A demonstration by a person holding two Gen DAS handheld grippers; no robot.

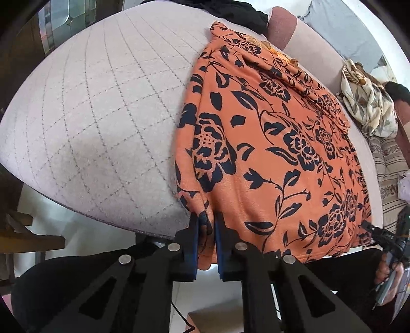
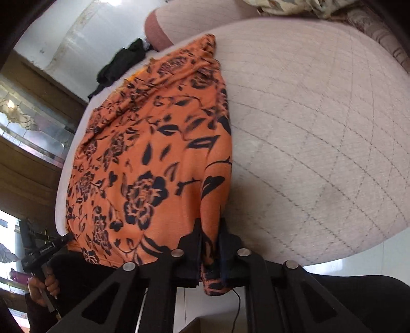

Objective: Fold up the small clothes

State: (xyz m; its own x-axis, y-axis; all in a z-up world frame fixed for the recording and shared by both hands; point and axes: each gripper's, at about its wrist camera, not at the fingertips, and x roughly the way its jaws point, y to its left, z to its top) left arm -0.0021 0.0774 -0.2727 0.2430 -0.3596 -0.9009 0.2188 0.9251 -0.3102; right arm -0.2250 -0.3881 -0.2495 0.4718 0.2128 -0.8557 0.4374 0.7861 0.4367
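Observation:
An orange garment with a black flower print (image 1: 269, 143) (image 2: 143, 153) lies spread flat on a pale quilted cushion (image 1: 102, 115) (image 2: 320, 128). Its hem hangs slightly over the near edge. My left gripper (image 1: 206, 217) is shut on the near left corner of the hem, with bunched fabric pinched between the blue pads. My right gripper (image 2: 210, 225) is shut on the opposite near corner, and cloth hangs down between its fingers. Each gripper also shows in the other's view, at the garment's far corner: the right gripper (image 1: 371, 229) and the left gripper (image 2: 61, 240).
A black cloth (image 1: 238, 11) (image 2: 120, 61) lies at the far edge beside a pink bolster (image 1: 284, 28). A cream floral cloth (image 1: 369, 102) and striped fabric (image 1: 389, 164) sit to the right. White floor (image 1: 77, 217) lies below the near edge.

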